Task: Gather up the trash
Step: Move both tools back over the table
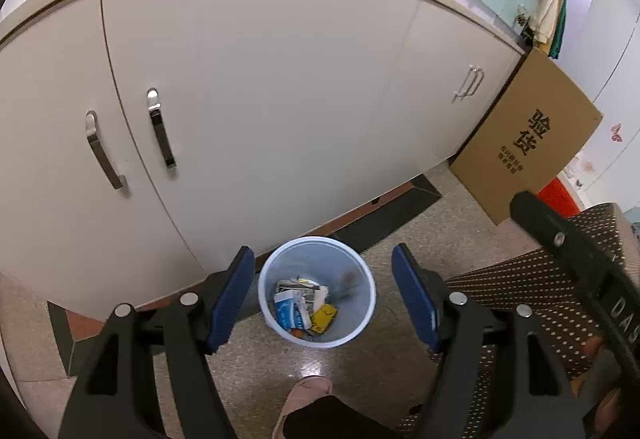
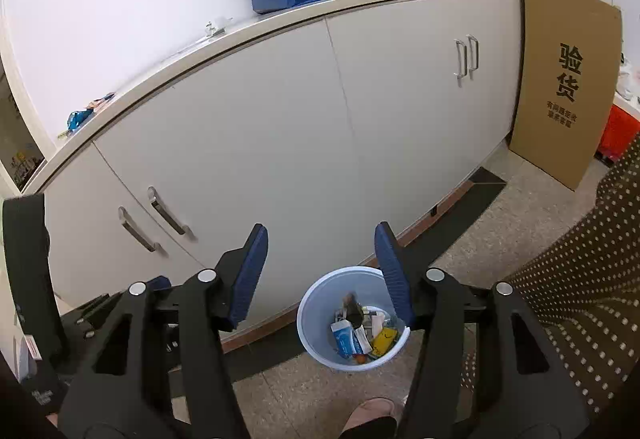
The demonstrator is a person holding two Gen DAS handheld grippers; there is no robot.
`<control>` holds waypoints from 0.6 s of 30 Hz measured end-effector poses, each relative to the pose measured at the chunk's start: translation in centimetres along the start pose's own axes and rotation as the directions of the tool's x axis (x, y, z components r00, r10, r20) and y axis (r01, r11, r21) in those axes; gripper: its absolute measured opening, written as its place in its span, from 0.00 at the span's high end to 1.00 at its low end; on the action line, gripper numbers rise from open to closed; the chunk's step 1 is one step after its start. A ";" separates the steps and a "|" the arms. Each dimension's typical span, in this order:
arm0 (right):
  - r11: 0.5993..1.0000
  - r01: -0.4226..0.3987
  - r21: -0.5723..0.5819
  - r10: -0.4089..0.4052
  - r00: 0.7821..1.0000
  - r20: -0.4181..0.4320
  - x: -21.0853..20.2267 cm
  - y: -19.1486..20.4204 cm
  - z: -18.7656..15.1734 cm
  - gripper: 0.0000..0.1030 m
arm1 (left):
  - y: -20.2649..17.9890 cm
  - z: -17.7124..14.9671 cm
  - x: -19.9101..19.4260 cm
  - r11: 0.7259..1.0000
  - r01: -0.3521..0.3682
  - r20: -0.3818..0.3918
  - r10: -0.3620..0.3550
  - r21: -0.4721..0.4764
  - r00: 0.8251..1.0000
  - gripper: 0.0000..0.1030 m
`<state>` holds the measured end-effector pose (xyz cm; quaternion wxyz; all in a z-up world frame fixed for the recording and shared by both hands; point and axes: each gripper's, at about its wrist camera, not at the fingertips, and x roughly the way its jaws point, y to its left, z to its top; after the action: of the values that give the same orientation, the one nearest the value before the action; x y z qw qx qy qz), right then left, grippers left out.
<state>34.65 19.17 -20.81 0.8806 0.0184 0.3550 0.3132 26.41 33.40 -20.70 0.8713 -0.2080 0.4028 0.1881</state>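
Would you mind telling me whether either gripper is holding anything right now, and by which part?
Nothing is held: the left gripper and right gripper are both open and empty above the trash bin.

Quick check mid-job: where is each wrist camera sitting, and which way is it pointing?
Left wrist: above the floor, angled down past open left tongs at the trash bin; a shoe and the other tool show.
Right wrist: likewise, open right tongs over the bin; shoe shows.
Shared: bin, white cabinet, cardboard sheet.
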 end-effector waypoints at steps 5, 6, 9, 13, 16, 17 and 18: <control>0.998 0.057 -0.003 -0.057 0.998 0.009 -2.8 -1.0 -0.3 0.44 | -2.2 -0.2 -1.6 0.999 0.036 0.016 -0.037 0.035 0.999 0.32; 0.998 0.064 0.004 -0.064 0.998 0.019 -3.7 -1.3 -0.3 0.44 | -2.8 -0.2 -2.1 0.998 0.047 0.022 -0.048 0.048 0.999 0.32; 0.996 0.092 0.020 -0.092 0.995 0.038 -6.4 -2.4 -0.2 0.44 | -4.9 -0.6 -3.8 0.993 0.074 0.035 -0.077 0.087 0.996 0.32; 0.993 0.111 0.044 -0.115 0.990 0.081 -10.6 -4.0 0.0 0.42 | -8.1 -1.1 -6.4 0.984 0.108 0.057 -0.117 0.143 0.991 0.31; 0.989 0.135 0.062 -0.141 0.983 0.115 -14.3 -5.6 -0.2 0.40 | -10.7 -1.8 -8.3 0.972 0.138 0.072 -0.154 0.192 0.986 0.31; 0.986 0.146 0.074 -0.155 0.980 0.128 -15.8 -6.4 -0.3 0.39 | -12.1 -2.2 -9.1 0.964 0.151 0.075 -0.171 0.219 0.982 0.31; 0.984 0.158 0.088 -0.169 0.976 0.137 -17.1 -7.3 -0.4 0.38 | -13.2 -2.5 -9.7 0.957 0.163 0.076 -0.186 0.239 0.980 0.31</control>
<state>28.84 3.54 -12.47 0.9254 0.0453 0.3025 0.2239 25.55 19.42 -11.80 0.9213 -0.1302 0.3591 0.0721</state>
